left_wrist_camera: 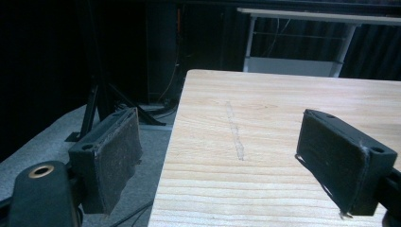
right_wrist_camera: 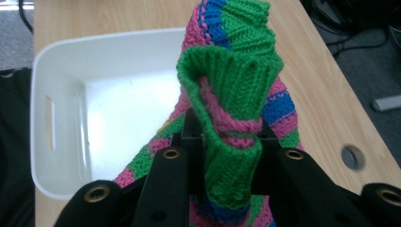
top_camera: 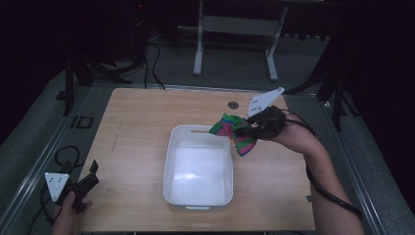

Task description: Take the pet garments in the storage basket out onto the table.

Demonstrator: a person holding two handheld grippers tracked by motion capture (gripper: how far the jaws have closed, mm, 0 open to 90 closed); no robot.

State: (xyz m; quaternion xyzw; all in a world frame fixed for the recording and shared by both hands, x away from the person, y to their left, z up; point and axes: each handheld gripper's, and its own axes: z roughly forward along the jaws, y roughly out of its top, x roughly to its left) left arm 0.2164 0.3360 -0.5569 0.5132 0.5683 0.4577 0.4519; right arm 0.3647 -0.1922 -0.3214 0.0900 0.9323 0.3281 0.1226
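1. Knitted sock (top_camera: 237,132), striped pink, green and blue, hangs in the air over the far right corner of the white bin (top_camera: 172,161), clamped in the right gripper (top_camera: 255,128).
2. In the right gripper view the jaws pinch the sock's (right_wrist_camera: 227,94) green cuff tight, with the bin (right_wrist_camera: 61,75) below and behind it.
3. Nothing stands between the sock and the bin's hollow.
4. Both are over a wooden table (top_camera: 137,122); grey carpet and a dark room lie around it.
5. The left gripper (top_camera: 88,182) rests at the table's near left edge, well apart from the sock, its jaws spread wide with nothing between them.
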